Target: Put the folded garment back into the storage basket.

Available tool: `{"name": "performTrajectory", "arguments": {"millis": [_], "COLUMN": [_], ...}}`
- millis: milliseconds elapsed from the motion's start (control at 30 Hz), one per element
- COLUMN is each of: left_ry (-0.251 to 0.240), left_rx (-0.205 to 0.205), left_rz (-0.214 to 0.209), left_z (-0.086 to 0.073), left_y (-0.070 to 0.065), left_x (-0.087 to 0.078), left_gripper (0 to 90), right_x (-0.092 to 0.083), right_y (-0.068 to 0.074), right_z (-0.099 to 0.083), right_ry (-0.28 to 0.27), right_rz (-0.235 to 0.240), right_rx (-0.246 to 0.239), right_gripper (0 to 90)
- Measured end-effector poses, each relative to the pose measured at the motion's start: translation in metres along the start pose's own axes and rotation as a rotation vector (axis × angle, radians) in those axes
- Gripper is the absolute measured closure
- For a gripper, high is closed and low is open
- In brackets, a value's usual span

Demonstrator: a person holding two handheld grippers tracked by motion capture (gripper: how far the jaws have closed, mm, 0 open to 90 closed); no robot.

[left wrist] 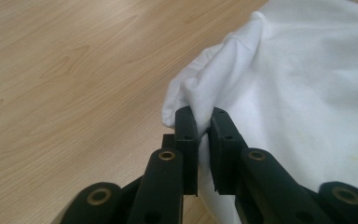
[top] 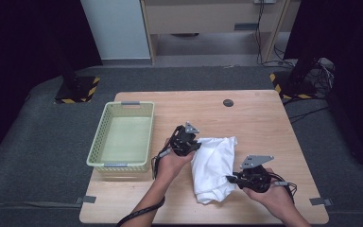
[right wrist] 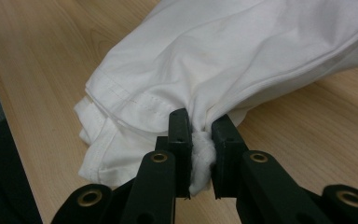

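On the wooden surface (top: 260,123), right of the green basket (top: 123,137), lies a bunched white garment (top: 213,168). Left tool (top: 196,146) is clamped on its upper edge; right tool (top: 230,179) is clamped on a lower fold.

The white cloth (left wrist: 307,93) runs off the top and right edges in the left gripper view, and its pinched fold is hidden between the left tool (left wrist: 204,125) pads. In the right gripper view the cloth is cut at the top and right (a bunched bit sits squeezed inside the right tool (right wrist: 200,129)). From the high view, the small dark round spot (top: 228,102) on the counter (top: 264,123) is too small to identify.
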State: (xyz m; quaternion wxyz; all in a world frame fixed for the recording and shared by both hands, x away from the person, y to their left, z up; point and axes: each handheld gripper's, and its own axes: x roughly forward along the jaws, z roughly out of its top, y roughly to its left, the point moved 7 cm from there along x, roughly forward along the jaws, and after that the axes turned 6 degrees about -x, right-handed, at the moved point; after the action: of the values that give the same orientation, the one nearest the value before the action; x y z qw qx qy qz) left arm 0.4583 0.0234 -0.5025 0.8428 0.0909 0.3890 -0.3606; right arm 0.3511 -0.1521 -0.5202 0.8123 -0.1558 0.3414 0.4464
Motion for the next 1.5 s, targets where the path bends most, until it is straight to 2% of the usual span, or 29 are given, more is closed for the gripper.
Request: {"name": "performTrajectory", "arguments": {"millis": [500, 767, 1500], "left_ry": [-0.025, -0.03, -0.044], "left_rx": [0.01, 0.013, 0.008], "left_rz": [0.01, 0.018, 0.024], "left_z": [0.015, 0.019, 0.028], "left_y": [0.005, 0.009, 0.028], "left_x": [-0.027, -0.04, -0.061], "left_gripper": [83.5, 83.5, 83.5], "right_x": [-0.011, -0.015, -0.016], "right_y": [0.005, 0.008, 0.01], "right_z": [0.025, 0.034, 0.069], "right_ry": [-0.028, -0.046, -0.074], "right_rz": [0.014, 0.022, 0.04], "right_rx": [-0.023, -0.026, -0.05], "right_gripper": [80.8, 80.9, 80.8]}}
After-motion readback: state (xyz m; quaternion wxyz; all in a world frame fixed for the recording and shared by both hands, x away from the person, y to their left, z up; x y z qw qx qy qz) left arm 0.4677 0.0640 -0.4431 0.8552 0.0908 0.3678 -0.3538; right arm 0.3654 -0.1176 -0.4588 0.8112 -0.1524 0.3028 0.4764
